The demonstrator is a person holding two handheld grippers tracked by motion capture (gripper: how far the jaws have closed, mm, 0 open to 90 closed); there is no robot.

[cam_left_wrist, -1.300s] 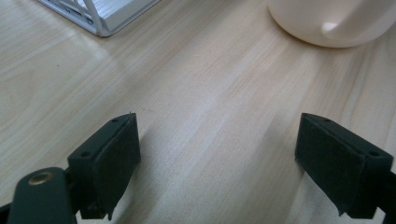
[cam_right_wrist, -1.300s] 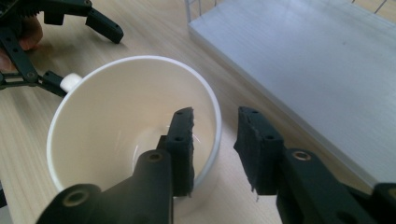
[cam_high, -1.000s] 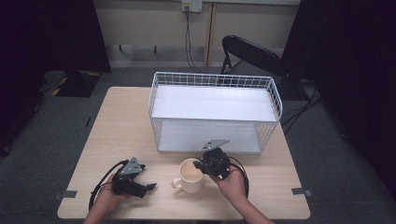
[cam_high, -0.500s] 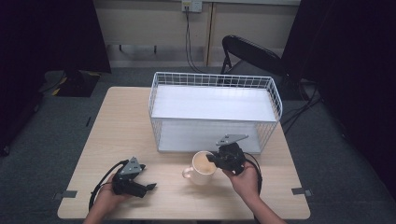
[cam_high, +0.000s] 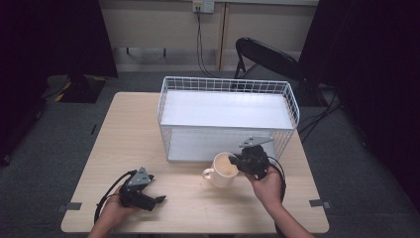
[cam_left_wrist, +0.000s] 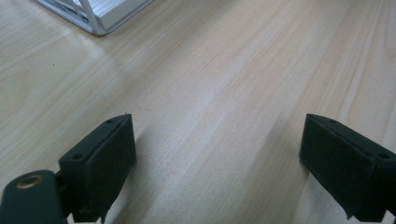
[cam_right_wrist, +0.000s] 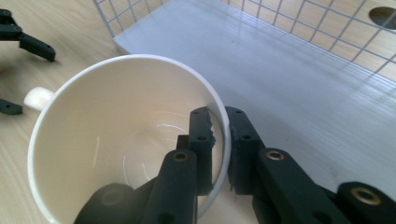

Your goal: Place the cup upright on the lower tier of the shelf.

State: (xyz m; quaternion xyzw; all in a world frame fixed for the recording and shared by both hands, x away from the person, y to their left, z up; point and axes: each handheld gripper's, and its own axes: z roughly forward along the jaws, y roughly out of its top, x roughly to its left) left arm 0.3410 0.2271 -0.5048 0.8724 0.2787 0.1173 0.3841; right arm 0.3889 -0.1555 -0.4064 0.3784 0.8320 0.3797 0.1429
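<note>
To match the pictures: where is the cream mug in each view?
High view: the mug sits lower centre, before the wire basket, its rim pinched by the right gripper.
Left gripper view: not in it.
Right gripper view: mug at left and centre.
Shared landmark: the basket.

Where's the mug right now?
In the high view, the mug sits right of centre, just before the wire basket, its rim pinched by the right hand-held gripper.

Even overhead light on the table point(cam_high: 148, 129), dark room around it, soft shadows under the jaws, a faint glint inside the mug point(cam_right_wrist: 140, 140), gripper views slightly soft.
</note>
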